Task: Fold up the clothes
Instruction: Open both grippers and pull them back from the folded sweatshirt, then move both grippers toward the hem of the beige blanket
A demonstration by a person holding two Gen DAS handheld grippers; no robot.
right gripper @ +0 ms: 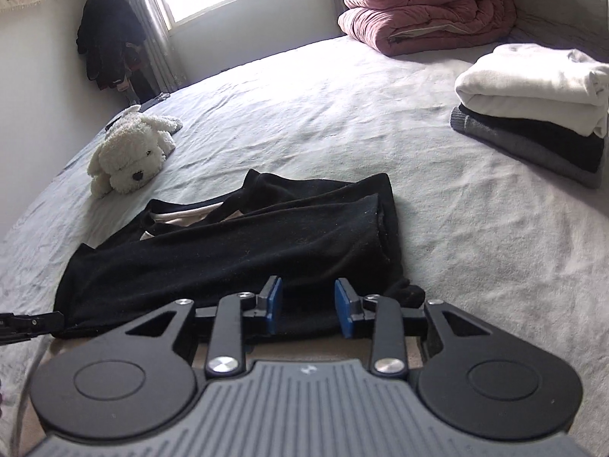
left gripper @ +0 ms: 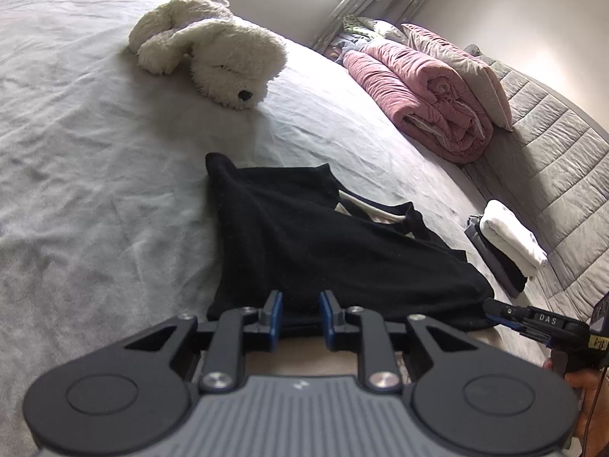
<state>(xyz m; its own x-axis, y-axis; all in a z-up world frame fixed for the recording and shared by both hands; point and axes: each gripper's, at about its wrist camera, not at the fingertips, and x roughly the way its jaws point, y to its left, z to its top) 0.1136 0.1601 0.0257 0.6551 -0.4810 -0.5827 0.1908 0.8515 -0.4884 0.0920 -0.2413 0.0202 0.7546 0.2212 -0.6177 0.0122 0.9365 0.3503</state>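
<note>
Black knit fabric fills the middle of both my views: a black garment (left gripper: 304, 236) lies part-folded on the grey bedsheet (left gripper: 95, 152), close to the near edge of the bed. I have my left gripper (left gripper: 300, 316) held low and level at that near hem, its 2 blue pads parted with a moderate gap and black cloth showing between them; I cannot tell whether they have hold of it. My right gripper (right gripper: 309, 310) sits the same way at the hem further right, pads apart a little wider, nothing clearly pinched. In the left view, its black tip reaches the garment's right corner, a hand (left gripper: 590, 384) behind it. The garment's long axis runs left to right across my views, with a pale inner lining (right gripper: 182, 215) showing at the far-left opening. A white plush dog (right gripper: 129, 152) lies beyond, and a stack of folded clothes (right gripper: 533, 114) sits well apart to the right.
</note>
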